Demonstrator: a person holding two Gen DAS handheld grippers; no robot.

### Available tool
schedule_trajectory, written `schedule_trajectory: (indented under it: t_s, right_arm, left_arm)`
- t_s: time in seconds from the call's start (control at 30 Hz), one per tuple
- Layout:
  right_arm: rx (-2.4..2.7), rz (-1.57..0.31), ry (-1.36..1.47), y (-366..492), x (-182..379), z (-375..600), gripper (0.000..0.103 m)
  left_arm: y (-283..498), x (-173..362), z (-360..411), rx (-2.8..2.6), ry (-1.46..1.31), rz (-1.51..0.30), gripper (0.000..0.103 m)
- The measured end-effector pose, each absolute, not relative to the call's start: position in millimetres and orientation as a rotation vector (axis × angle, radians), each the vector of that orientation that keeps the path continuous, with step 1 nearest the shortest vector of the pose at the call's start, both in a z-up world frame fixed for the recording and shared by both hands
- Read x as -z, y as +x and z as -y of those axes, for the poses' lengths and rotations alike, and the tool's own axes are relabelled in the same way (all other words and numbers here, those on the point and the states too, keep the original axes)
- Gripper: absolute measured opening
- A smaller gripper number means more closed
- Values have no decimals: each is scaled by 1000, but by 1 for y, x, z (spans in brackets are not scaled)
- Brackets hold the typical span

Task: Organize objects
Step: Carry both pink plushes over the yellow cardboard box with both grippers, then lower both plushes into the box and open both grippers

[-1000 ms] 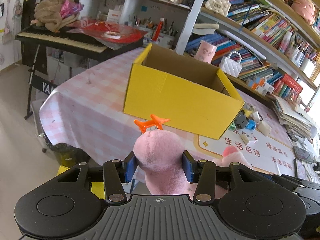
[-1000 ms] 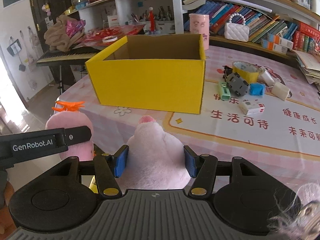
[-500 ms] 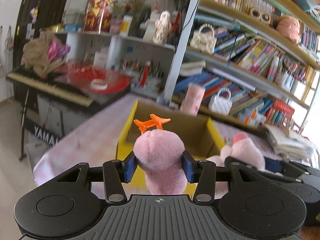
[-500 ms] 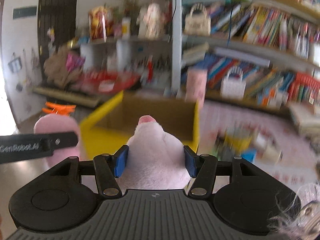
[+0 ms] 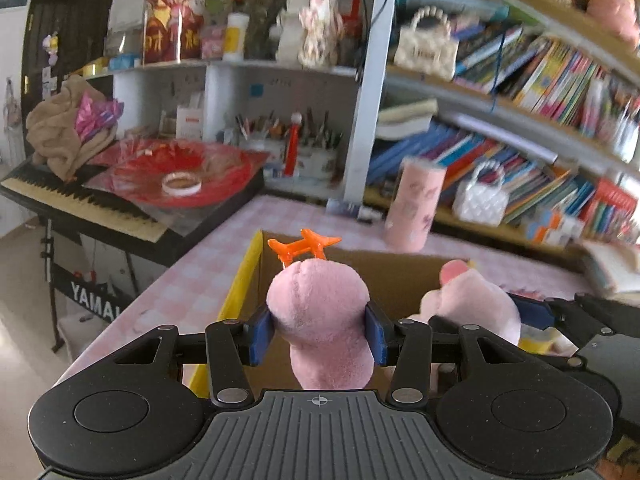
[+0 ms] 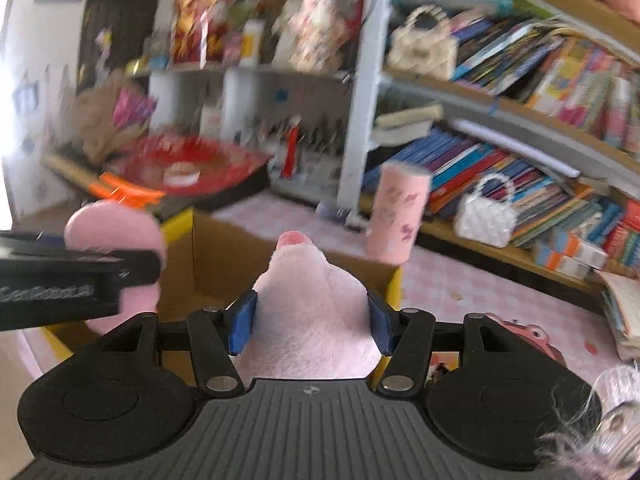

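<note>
My left gripper (image 5: 318, 338) is shut on a pink plush part (image 5: 320, 312) topped by an orange plastic airplane (image 5: 303, 243). My right gripper (image 6: 310, 320) is shut on another pale pink plush part (image 6: 312, 308) with a darker pink tip. Both plush parts are held over the open yellow cardboard box (image 5: 243, 276), whose brown inside shows behind them (image 6: 224, 256). The right-held plush shows in the left wrist view (image 5: 472, 300). The left gripper and its plush show in the right wrist view (image 6: 116, 228). Whether both parts belong to one toy is hidden.
The box stands on a pink checked tablecloth (image 5: 192, 276). A pink cylinder (image 5: 416, 204) stands behind the box. Bookshelves (image 5: 540, 128) fill the back and right. A keyboard piano (image 5: 80, 200) with a red wrapped item stands at the left.
Both grippers have risen and moved forward with the plush parts, from in front of the box to over its open top. The right wrist view is motion blurred.
</note>
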State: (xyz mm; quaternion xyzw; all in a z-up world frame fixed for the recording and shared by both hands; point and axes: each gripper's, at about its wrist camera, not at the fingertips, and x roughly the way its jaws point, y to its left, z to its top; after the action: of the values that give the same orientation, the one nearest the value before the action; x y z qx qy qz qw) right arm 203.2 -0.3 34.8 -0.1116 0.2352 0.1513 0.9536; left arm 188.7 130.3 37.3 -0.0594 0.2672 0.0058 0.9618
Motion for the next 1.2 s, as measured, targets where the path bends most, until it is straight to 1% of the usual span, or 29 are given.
schedule_trajectory:
  t_s: [0.17,0.47,0.63,0.7,0.73,0.77,0.83,0.93,1.07,1.2]
  right_arm:
    - [-464,-571,-362,234,-13,-15,55]
    - [-622,-587,-443,251,-11,-34,56]
    - [-544,-631,-462,257,-10,-42,61]
    - [-521,-628,-464,254,-10,-42,60]
    - [-513,-613,-464,252,-10,-41,63]
    - [-507,-595,-461,248,-11,-40,69]
    - [-488,-557,-450,242,-14,-37,74]
    - [-476,-508,-408,234,-26,-29,74]
    - [-447,-436,-343,216,-47,-17,76]
    - [-418,-390,-288,191,-62,-5,76]
  left_arm:
    - [211,-21,-128,-40,-77,-595,46]
    - [227,-8,-134,-101,-67,-640,46]
    - [235,-5,-137,-125,-60,-665,49]
    - [233,-7,-137,-130,-58,-657,58]
    - [231,-10,-137,-136,-57,-646,70]
    - [228,-13,-137,-125,-59,-630,77]
    - [219,-23,-136,-100,-59,-591,84]
    - [204,-38,-132,-84,-50,-531,84]
    - [177,-55,-134,-87,-88,-471,88]
    - [149,-65,-140,-87,-119,-435,89]
